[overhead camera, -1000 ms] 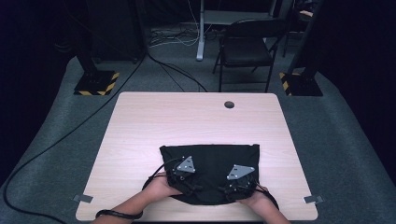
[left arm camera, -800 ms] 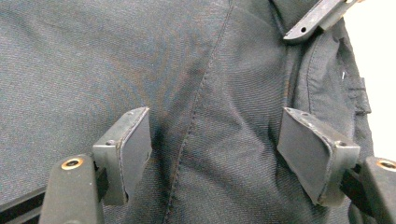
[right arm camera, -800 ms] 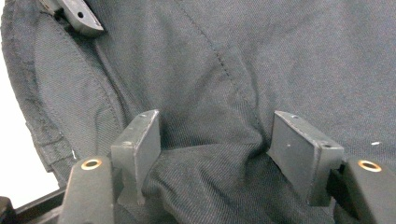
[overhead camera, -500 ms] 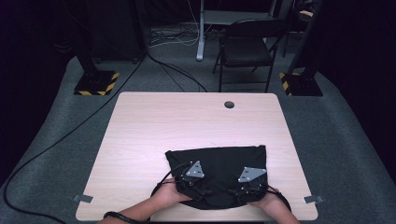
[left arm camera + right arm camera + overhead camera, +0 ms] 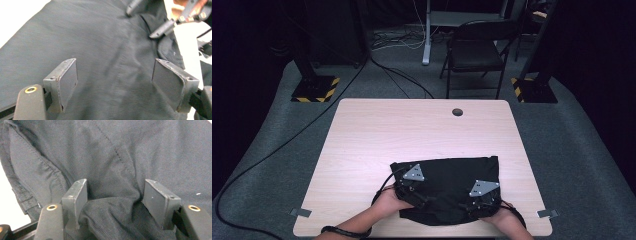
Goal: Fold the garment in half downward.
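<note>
A black cloth lies spread flat at the near edge of the tabletop, under both tools. The left tool sits at the cloth's left side, held by the person's left hand. In the left gripper view its jaws stand spread wide above smooth cloth, with nothing pinched between them; they have just been opening further. Beyond it, at the upper right of that view, the other tool's jaws rest at the cloth's edge.

The right tool sits at the cloth's near right part, held by the right hand. In the right gripper view its jaws stand partly spread with a raised bunch of cloth gathered between them, the fabric touching both pads. To the left of this tool a folded hem runs along the cloth's edge, with bare tabletop just beyond.
</note>
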Demonstrator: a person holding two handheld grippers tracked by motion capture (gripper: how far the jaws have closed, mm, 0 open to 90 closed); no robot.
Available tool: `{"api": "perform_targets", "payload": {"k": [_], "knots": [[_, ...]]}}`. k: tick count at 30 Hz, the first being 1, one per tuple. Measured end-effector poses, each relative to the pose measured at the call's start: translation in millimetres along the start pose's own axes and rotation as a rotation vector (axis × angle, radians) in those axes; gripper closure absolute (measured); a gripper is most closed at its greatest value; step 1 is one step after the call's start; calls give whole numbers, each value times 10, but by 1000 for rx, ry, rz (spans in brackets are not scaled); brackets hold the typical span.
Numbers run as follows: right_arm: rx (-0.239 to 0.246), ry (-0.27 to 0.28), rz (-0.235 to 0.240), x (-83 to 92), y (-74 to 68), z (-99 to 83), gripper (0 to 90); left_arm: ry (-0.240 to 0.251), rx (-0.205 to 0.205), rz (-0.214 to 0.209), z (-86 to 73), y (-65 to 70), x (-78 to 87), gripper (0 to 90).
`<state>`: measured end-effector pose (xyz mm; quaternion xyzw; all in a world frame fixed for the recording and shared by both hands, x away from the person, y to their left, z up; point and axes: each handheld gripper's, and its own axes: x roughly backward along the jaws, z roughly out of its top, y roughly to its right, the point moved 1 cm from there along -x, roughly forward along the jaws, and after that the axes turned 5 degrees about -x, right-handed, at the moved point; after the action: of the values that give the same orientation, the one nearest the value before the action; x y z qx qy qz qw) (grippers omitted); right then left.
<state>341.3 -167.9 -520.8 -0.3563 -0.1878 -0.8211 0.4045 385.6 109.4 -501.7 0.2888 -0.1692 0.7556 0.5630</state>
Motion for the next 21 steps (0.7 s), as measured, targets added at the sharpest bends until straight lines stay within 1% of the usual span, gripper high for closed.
{"api": "perform_targets", "payload": {"k": [4, 8, 12, 14, 16, 18, 21], "knots": [[-9, 4, -5, -2, -7, -2, 357, 19, 19, 41, 35, -101, 96, 207], [-17, 7, -12, -3, -15, -3, 356, 18, 36, 84, 67, -231, 162, 215], [-30, 4, -23, -7, -28, 3, 356, 14, 51, 149, 57, -399, 208, 223], [-31, 5, -23, -7, -28, 3, 356, 22, 74, 182, 31, -487, 221, 235], [-31, 9, -23, -8, -28, -1, 356, 29, 108, 193, -1, -572, 235, 242], [-31, 11, -23, -7, -28, -3, 356, 43, 130, 202, -31, -628, 259, 252], [-34, 15, -23, -7, -26, -8, 355, 56, 145, 216, -75, -685, 300, 274]]}}
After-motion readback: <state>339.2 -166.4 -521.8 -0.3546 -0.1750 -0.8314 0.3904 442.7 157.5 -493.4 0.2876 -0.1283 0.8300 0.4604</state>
